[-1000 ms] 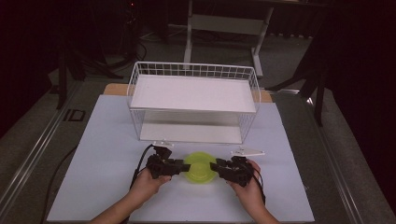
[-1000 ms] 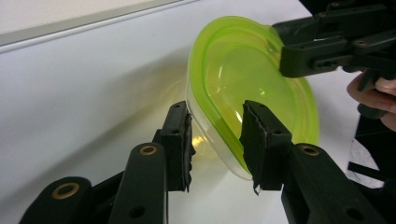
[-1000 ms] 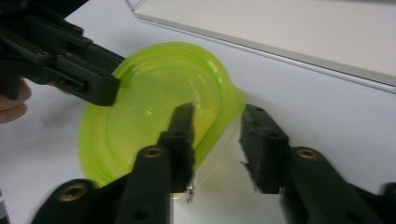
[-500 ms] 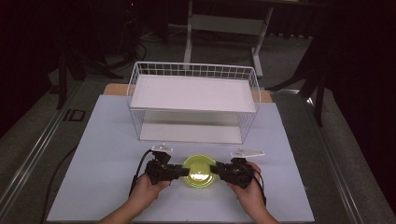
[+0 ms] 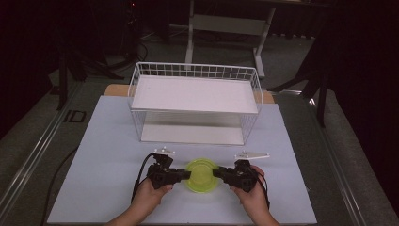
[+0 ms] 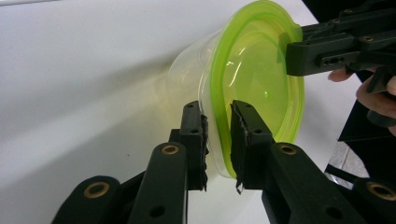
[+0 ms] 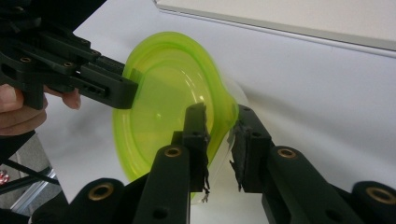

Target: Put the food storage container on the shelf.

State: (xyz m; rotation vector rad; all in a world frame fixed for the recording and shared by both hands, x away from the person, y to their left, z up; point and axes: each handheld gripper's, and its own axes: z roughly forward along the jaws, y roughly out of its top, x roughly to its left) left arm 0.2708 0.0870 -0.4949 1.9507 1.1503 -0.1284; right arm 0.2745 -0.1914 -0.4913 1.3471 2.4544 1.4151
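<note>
Container (image 5: 201, 175): a clear tub under a lime-green lid (image 6: 254, 79), it sat on the white table (image 5: 103, 141) between the two grippers, with its rim inside both sets of jaws.
Left gripper (image 6: 219, 128): its jaws had just been closing with the lid's edge and the tub wall between them; one pad (image 6: 201, 135) lay outside the wall, the other over the lid, and a sliver of gap made it doubtful that they were pressing yet.
Right gripper (image 7: 219, 130): its jaws had likewise just been closing on the far side of the rim; they straddled the lid's edge, and a firm pinch could not be confirmed.
Slip risk: the bite on each side was shallow, only at the lip, so I judged a lift could let the smooth plastic slide out of the pads.
Lid risk: if only the lid was caught, an upward pull might have popped it off and left the tub behind.
Tilt risk: one hand rising ahead of the other would have tipped the container.
Wire basket (image 5: 195, 101): it stood beyond the jaw tips, well apart; a low carry toward it could have struck its front wires.
</note>
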